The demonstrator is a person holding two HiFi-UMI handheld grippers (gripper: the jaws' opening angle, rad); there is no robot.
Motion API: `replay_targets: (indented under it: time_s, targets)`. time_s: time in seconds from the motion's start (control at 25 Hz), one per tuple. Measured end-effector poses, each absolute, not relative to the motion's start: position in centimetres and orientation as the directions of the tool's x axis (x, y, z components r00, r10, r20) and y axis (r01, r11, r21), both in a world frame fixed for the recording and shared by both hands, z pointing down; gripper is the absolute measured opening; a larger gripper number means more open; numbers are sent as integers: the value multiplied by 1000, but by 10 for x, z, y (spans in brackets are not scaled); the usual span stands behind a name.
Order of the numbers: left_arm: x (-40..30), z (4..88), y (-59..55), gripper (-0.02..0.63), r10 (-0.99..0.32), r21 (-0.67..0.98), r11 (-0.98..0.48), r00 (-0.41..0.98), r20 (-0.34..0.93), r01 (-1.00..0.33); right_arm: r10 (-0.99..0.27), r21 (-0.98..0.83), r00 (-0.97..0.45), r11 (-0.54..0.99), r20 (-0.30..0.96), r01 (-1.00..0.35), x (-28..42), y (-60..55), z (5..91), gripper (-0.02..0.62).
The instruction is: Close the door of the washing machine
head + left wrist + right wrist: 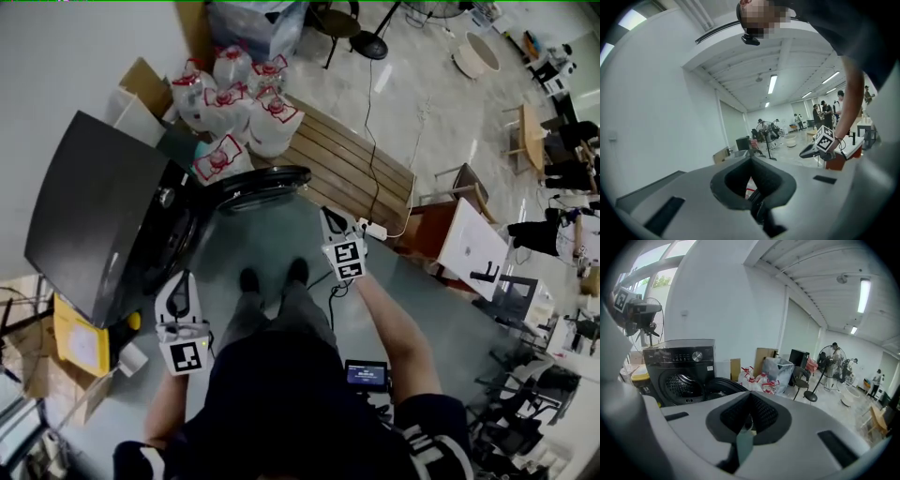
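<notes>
Operator kit: dark short-sleeved top (281,403), white print on the sleeve (424,448), grey trousers (279,311), black shoes (248,279). Small black unit with a blue-lit screen (366,374) at the waist. Left hand-held gripper (182,281) and right hand-held gripper (330,217) are the same build: light grey moulded shells tapering to a point, each with a white cube (187,356) carrying black square markers. A thin black cable (335,289) loops just under the right one's cube. In the gripper views each shell is smooth grey with dark rectangular slots (834,442) and black textured pads (764,411) forming a V.
</notes>
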State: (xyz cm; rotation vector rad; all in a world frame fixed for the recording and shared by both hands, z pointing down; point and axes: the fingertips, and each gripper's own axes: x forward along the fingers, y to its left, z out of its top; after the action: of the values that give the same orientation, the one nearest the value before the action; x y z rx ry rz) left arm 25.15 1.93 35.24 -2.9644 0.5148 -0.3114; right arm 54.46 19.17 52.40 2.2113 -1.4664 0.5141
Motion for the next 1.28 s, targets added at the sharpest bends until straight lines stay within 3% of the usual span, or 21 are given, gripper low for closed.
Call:
replay_targets:
  time_s: [0.4,0.84,1.16,1.28]
  targets:
    - [297,378,37,23,-459,-149,-888,853,249,-434,-795,121,252,-222,552,-967,617,175,582,20]
    - [300,410,47,23,-507,-192,-862,800,321,-469,-776,150,149,-71,612,-986,661,141,659,23]
    - [291,425,49,23,-519,-213,-855,773,366,-473,-764,130,47,48,643,-990,675,121,700,173]
    - [288,433,50,23,-516,-222,-856,763,390,-466,-758,142,13,106,652,-984,682,114,716,196]
